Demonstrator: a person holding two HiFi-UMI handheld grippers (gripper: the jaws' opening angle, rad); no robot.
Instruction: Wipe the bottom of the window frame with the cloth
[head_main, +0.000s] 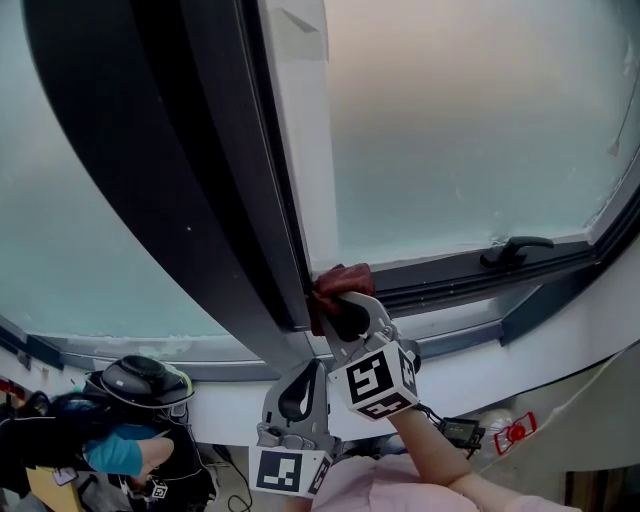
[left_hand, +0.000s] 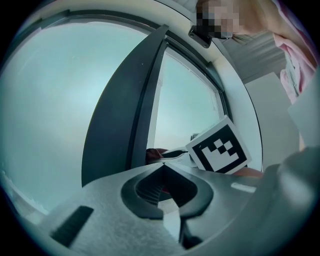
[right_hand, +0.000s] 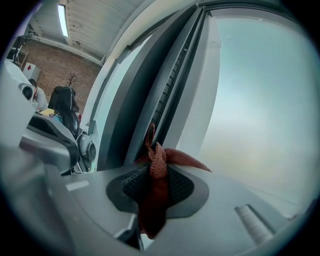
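Pinching bunched red cloth (head_main: 326, 281) in right tool (head_main: 345, 306), against window frame (head_main: 450, 280) bottom corner. Soft, light, limp: probably best gripped mid-bunch. Left tool (head_main: 303, 375) below, jaws together, empty.

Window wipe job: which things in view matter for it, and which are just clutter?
Part of the job:
- cloth, pinched in the right gripper
- bottom of the window frame; the cloth sits at its left corner

Just lying about:
- window handle
- left gripper, fingers shut, empty, held back below the sill
- helmet-like headgear and dark bag lower down
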